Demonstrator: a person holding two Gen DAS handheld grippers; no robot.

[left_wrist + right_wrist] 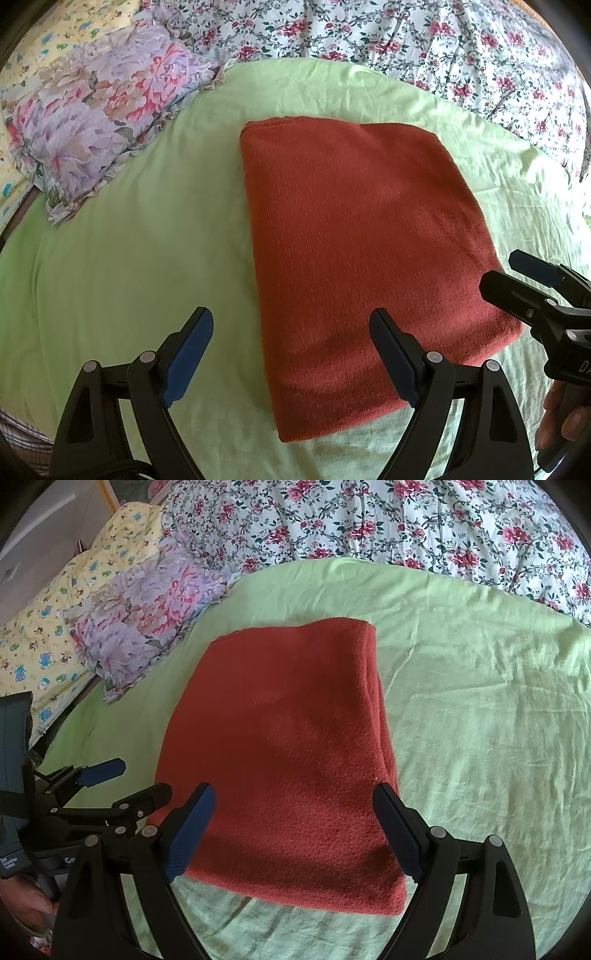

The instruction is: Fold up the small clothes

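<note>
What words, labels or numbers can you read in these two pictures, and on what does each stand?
"DA": white letters cut off at the picture's edge, on the right gripper body.
"G": a white letter, the rest hidden, on the left gripper body.
Small white print on the same body: too small and blurred to read.
Nothing else bears text.

Right tongs [293, 834] gape above folded red cloth [280, 753].

Rust-red cloth [354, 258] on a pale green sheet [129, 277]; beyond the sheet, white rose-print quilt [406, 40], lilac floral pillow [96, 114]
</note>
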